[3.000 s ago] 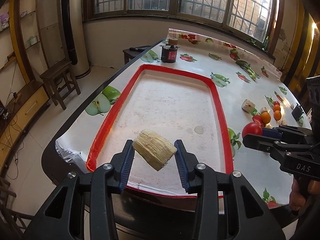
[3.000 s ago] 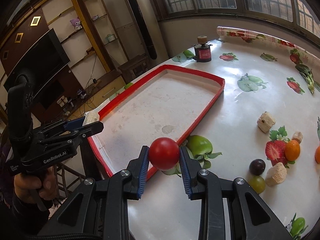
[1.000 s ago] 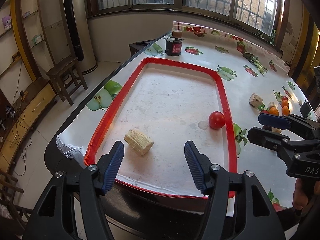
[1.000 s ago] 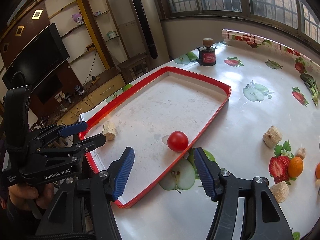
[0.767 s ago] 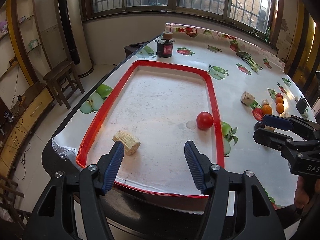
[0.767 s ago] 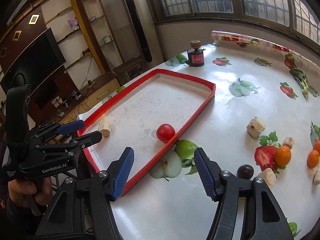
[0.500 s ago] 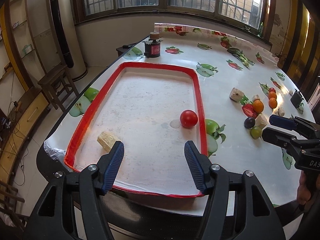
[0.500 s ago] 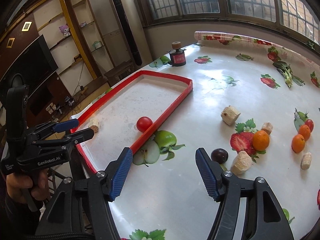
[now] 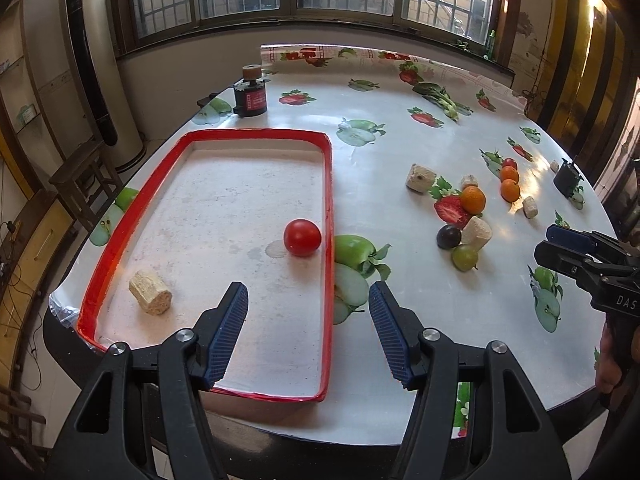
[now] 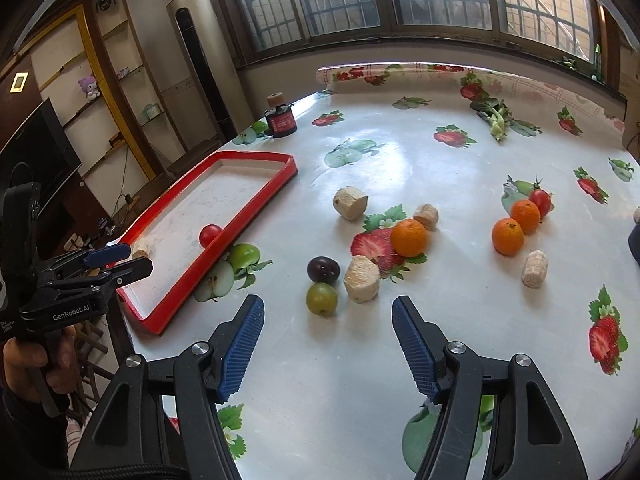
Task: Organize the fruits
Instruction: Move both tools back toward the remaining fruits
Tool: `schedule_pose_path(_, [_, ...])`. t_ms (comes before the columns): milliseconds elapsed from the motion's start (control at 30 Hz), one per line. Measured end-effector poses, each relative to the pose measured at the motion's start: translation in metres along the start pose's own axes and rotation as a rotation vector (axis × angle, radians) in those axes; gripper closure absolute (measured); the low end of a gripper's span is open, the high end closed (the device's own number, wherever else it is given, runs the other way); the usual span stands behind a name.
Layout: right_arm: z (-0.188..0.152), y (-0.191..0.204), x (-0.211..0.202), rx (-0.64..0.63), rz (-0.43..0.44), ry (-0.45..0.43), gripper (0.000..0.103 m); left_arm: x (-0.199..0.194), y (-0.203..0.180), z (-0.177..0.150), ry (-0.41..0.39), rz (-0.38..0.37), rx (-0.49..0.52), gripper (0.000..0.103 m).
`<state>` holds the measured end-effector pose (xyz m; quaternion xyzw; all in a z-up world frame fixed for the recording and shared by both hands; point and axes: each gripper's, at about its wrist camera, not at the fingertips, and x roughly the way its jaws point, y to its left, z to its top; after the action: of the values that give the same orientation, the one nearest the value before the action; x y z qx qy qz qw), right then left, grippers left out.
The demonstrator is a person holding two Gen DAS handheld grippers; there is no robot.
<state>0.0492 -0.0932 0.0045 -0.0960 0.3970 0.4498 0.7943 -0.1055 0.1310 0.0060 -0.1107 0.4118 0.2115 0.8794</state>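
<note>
The right gripper (image 10: 328,346) hung empty, its jaws having just widened, and the left gripper (image 9: 306,330) gaped empty over the tray's (image 9: 327,208) near right edge. Just ahead of the right one lay a green fruit (image 10: 321,298), a dark plum (image 10: 323,269) and a beige chunk (image 10: 361,279), close together, with oranges (image 10: 408,237) beyond. The tomato (image 9: 302,237) and another chunk (image 9: 150,298) sat well apart in the tray, and bare tablecloth (image 10: 420,160) stretched toward the window.
</note>
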Motion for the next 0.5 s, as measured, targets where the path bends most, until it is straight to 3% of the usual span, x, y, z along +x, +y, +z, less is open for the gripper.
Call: schedule_pose_path(500, [-0.020,-0.056,-0.017,0.114,-0.078,-0.009,0.034,0.012,-0.052,0.004,0.024,-0.070,0.087,0.041])
